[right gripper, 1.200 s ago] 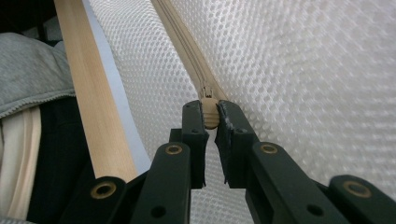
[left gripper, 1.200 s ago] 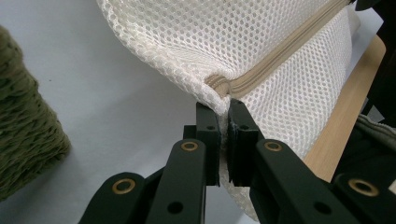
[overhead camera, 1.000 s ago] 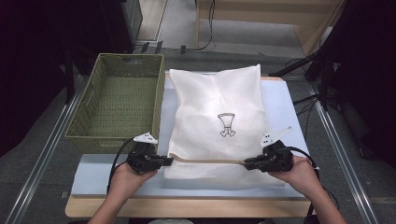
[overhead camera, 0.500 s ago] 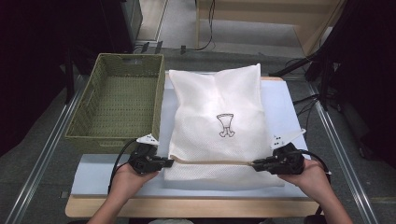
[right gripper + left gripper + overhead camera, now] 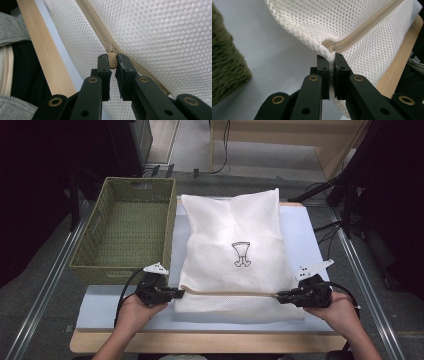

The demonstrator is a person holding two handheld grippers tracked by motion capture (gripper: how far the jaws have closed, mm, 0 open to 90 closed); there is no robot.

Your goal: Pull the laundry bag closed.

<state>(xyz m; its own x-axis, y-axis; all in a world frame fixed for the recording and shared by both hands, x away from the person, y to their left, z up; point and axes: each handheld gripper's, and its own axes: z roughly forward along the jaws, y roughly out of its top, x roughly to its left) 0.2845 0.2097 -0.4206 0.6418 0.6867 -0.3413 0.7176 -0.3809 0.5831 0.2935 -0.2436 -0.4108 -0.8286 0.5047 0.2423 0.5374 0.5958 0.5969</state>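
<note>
Across the lower middle of the high view, the mesh bag's (image 5: pixel 230 255) zipper (image 5: pixel 227 293) runs side to side between the left gripper (image 5: pixel 181 293), clamped on its end, and the right gripper (image 5: pixel 278 296), pinching the zipper pull (image 5: pixel 112 60).

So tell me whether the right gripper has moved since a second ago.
Yes. In the high view the right gripper, clamped on the zipper pull, has slid rightward toward the mesh bag's right corner.
</note>
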